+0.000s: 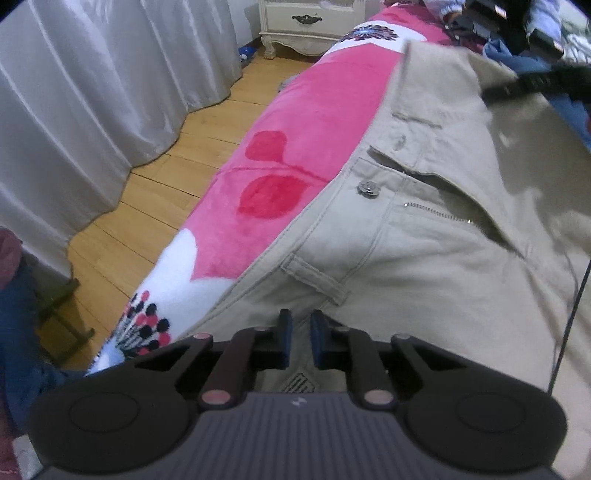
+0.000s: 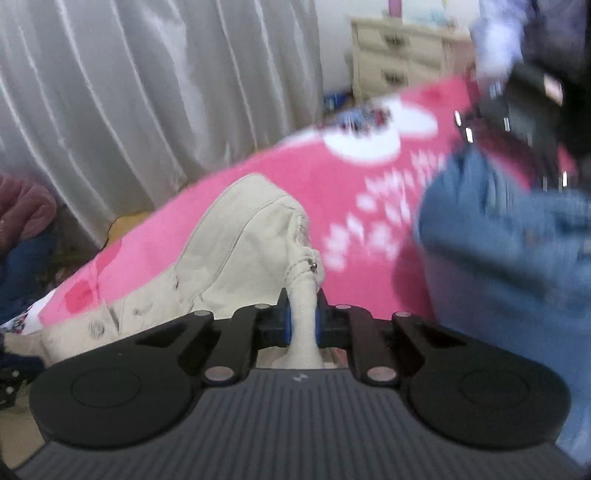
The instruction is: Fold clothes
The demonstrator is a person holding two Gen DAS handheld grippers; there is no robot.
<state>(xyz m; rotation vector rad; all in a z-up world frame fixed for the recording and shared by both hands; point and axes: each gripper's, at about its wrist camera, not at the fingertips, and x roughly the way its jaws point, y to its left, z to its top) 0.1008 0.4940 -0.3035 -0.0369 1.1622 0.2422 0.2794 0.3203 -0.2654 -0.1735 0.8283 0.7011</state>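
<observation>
Beige trousers [image 1: 424, 258] lie waist-up on a pink flowered blanket [image 1: 295, 129], fly open, with a metal button [image 1: 366, 189] showing. My left gripper [image 1: 301, 332] points down at the waistband near a belt loop. Its pads stand close together with beige cloth between them, shut on the trousers. In the right wrist view the trousers [image 2: 240, 240] rise in a hump off the blanket [image 2: 332, 184]. My right gripper [image 2: 303, 314] is shut on a bunched fold of that cloth, pinched upright between its blue pads.
Blue jeans [image 2: 498, 258] lie at the right, with a blurred dark device [image 2: 517, 103] and a light-blue sleeve above them. A grey curtain [image 1: 92, 110] hangs along the wooden floor [image 1: 166, 192] left of the bed. A cream nightstand [image 1: 310, 26] stands at the back.
</observation>
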